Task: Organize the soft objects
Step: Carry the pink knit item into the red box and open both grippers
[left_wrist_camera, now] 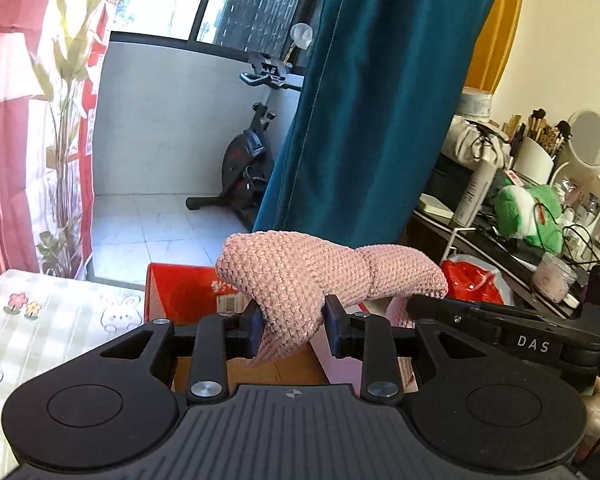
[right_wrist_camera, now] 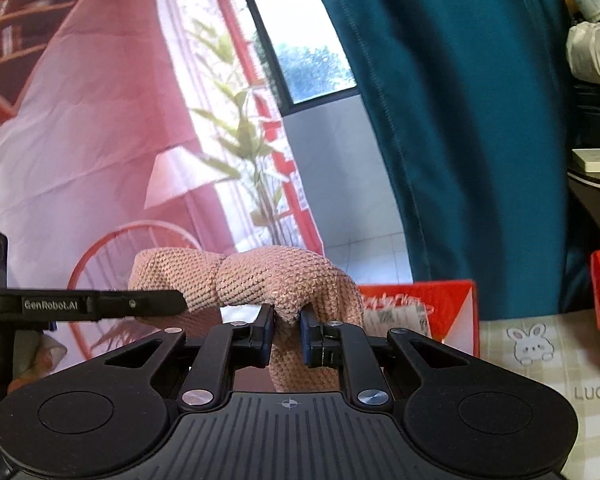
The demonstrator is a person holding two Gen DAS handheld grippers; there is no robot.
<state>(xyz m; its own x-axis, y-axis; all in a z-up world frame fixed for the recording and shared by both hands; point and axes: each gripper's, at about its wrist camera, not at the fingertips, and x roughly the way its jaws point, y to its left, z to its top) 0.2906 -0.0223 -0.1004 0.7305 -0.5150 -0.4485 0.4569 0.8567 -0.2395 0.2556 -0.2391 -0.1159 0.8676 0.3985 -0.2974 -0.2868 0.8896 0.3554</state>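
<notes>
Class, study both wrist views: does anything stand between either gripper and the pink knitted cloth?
Nothing visible does. The left gripper already has its jaws shut on the pink knitted cloth, and the right gripper is shut on another fold of it. The cloth hangs between them above the red box.

My left gripper (left_wrist_camera: 292, 330) is matte black with ribbed housing, silver screws, dark blue pads; my right gripper (right_wrist_camera: 287, 334) matches; "DAS" and "GenRobot.AI" lettering on their sides.

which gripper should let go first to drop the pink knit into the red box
Right. The left gripper holds the pink knit piece right above the red box; for the right gripper the box sits off to its right.
</notes>
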